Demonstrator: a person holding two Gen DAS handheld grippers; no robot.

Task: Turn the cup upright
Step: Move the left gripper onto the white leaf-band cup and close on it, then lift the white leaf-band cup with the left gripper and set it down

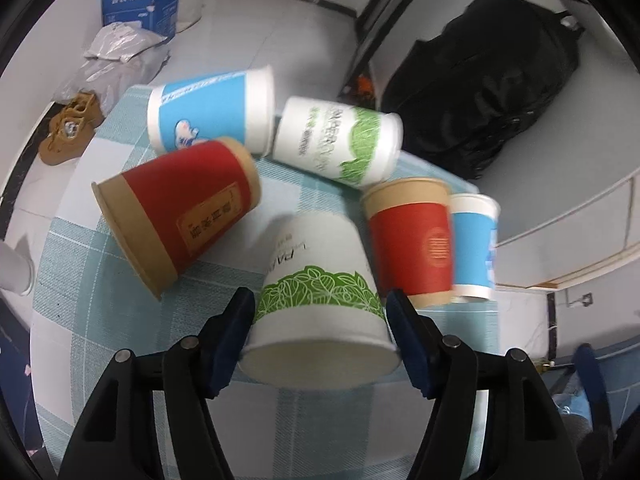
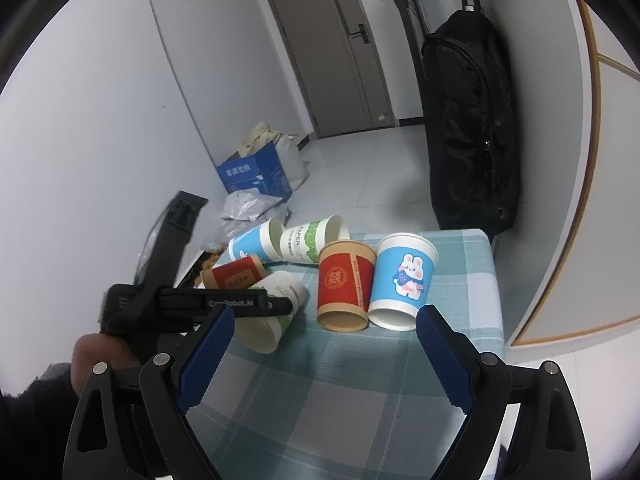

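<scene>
Two tongs, left [image 1: 320, 320] pinching leaf-print cup [image 1: 320, 304] (tilted), right [image 2: 324, 344] spread wide, empty.

Green-leaf cup [image 1: 320, 304] between fingers [image 1: 230, 340]

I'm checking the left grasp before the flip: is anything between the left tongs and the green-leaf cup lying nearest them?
Nothing visible. The left tongs already straddle the green-leaf cup, one finger on each side near its open rim.
</scene>
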